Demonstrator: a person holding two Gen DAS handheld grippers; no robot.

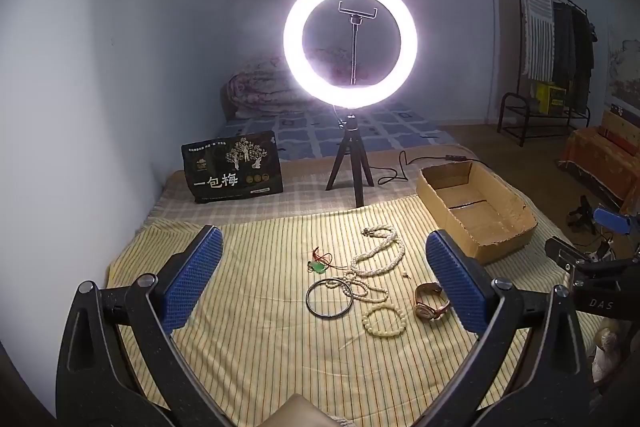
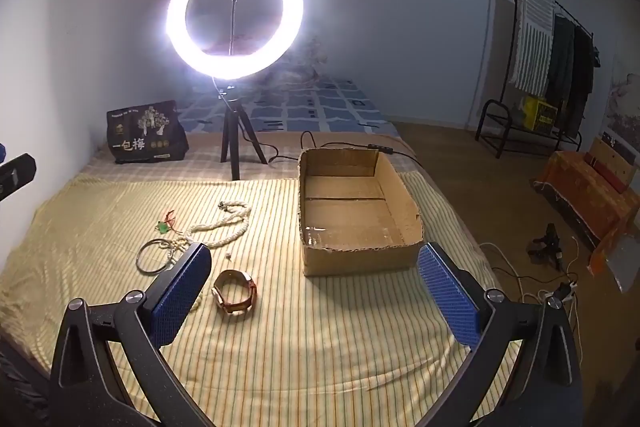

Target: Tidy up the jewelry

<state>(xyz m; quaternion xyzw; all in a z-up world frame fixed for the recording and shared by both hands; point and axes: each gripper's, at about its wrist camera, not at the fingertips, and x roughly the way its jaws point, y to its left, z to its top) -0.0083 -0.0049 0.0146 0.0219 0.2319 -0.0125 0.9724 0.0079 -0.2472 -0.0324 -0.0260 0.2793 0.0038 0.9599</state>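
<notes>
left gripper (image 1: 324,277): fingers spread, holding nothing | right gripper (image 2: 314,277): fingers spread, holding nothing | pearls (image 1: 380,255), bangle (image 1: 330,297), bracelet (image 1: 384,321), watch (image 2: 235,291), pendant (image 1: 319,267): loose on striped cloth (image 2: 320,347) | box (image 2: 408,207): right of them, well apart

The left black two-finger gripper with blue textured pads (image 1: 324,283) hovers with its jaws spread wide, nothing between them. The right black two-finger gripper with blue textured pads (image 2: 314,291) is likewise spread wide and holds nothing. Both point forward, tilted slightly downward, side by side at the near edge.
</notes>
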